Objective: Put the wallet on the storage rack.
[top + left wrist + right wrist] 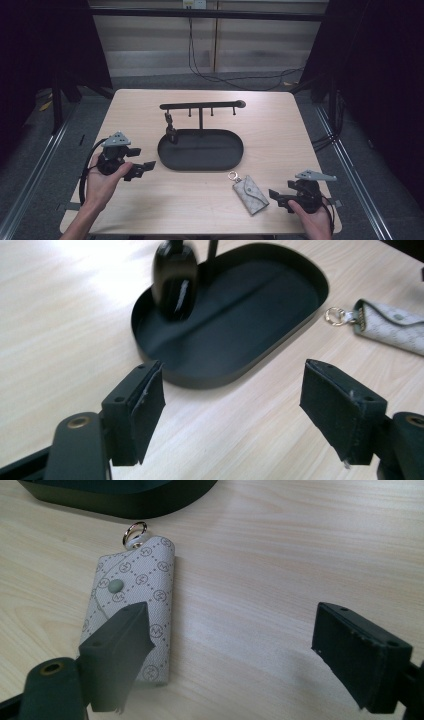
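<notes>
key pouch [251, 194] beside black tray [170, 161]

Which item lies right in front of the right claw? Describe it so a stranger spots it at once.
Start at the black oval tray with the hook stand in the middle of the wooden table. Just off its near rim, toward the right claw, lies a flat key pouch. It is the pale item here, cream with a diamond pattern, a snap button and a metal ring.

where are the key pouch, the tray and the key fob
key pouch [131, 600], right gripper view, on its patterned flap just beside the snap
tray [201, 150], high view, on its bare dark floor
key fob [174, 282], left gripper view, on its glossy black body hanging over the tray
</notes>
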Demonstrator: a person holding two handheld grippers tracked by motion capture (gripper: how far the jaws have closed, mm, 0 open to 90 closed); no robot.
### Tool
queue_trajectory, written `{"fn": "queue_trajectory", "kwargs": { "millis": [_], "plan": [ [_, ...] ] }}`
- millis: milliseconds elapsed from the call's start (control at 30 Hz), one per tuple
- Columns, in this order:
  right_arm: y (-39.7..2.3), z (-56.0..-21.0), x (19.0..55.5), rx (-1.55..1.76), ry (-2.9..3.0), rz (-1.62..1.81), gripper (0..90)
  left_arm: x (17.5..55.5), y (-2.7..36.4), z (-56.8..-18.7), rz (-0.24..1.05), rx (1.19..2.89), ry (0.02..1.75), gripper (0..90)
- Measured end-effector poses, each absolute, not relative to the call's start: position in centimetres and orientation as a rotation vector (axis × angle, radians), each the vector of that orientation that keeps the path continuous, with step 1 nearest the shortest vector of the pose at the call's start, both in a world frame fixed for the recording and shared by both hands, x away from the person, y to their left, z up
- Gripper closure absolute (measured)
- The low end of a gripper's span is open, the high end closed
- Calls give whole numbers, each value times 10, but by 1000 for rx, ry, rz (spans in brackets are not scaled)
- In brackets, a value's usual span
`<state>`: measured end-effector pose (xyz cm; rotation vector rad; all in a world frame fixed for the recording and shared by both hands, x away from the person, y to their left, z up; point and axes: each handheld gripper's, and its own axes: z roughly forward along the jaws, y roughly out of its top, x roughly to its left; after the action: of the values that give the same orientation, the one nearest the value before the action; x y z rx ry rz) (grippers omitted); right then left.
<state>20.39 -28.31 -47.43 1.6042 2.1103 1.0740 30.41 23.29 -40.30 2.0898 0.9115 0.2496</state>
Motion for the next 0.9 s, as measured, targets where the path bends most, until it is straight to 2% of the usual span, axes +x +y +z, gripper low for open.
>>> {"fn": "queue_trajectory", "kwargs": {
  "millis": [333, 500, 600, 733, 900],
  "plan": [
    [-282, -475, 205, 1599, 2126, 1083, 158, 280, 249, -420, 217, 2120, 926, 237],
    [-280, -474, 205, 1595, 2139, 1071, 163, 267, 257, -431, 201, 2062, 966, 218],
    [-280, -473, 205, 1595, 2149, 1065, 235, 262, 256, -441, 173, 2070, 988, 227],
    [-279, -471, 204, 1581, 2158, 1077, 259, 251, 255, -447, 185, 2073, 978, 238],
    [-278, -465, 203, 1582, 2147, 1088, 220, 242, 260, -453, 185, 2063, 993, 238]
  ]
}}
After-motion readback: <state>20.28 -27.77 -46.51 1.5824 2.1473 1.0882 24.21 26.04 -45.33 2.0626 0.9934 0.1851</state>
